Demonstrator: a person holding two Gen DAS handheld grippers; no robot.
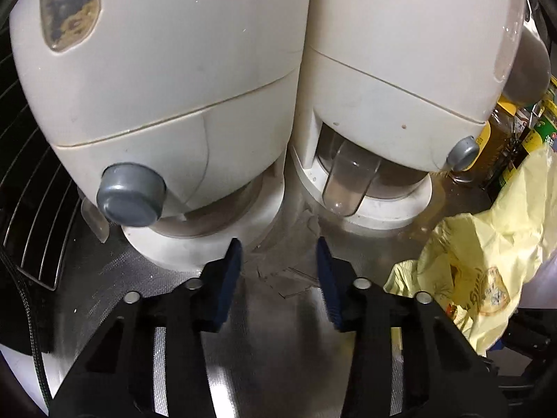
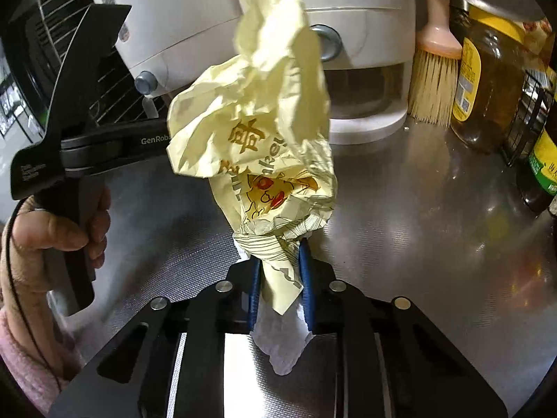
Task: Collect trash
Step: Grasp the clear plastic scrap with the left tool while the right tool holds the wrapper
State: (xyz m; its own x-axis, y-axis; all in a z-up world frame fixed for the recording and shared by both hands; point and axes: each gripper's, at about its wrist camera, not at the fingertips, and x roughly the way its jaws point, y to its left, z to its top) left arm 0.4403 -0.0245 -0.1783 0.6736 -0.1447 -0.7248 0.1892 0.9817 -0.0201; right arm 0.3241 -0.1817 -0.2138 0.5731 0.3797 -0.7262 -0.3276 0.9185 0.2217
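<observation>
My right gripper point(image 2: 278, 271) is shut on a crumpled pale-yellow paper wrapper point(image 2: 264, 129) with red and gold print, together with a bit of white tissue point(image 2: 282, 345). It holds them above the steel counter point(image 2: 400, 244). The wrapper also shows at the right edge of the left wrist view point(image 1: 487, 244). My left gripper point(image 1: 278, 254) is open and empty, low over the counter, pointing at the gap between two white dispensers point(image 1: 174, 87). Thin flat scraps point(image 1: 289, 278) lie on the counter between its fingers. The left tool and the hand holding it appear at the left of the right wrist view point(image 2: 69, 160).
Two white grain dispensers with grey knobs point(image 1: 130, 195) stand close ahead. A wire rack point(image 1: 34, 191) is at the left. A brush point(image 2: 435, 80), an oil jar point(image 2: 487, 80) and bottles point(image 2: 543, 160) stand at the counter's right rear.
</observation>
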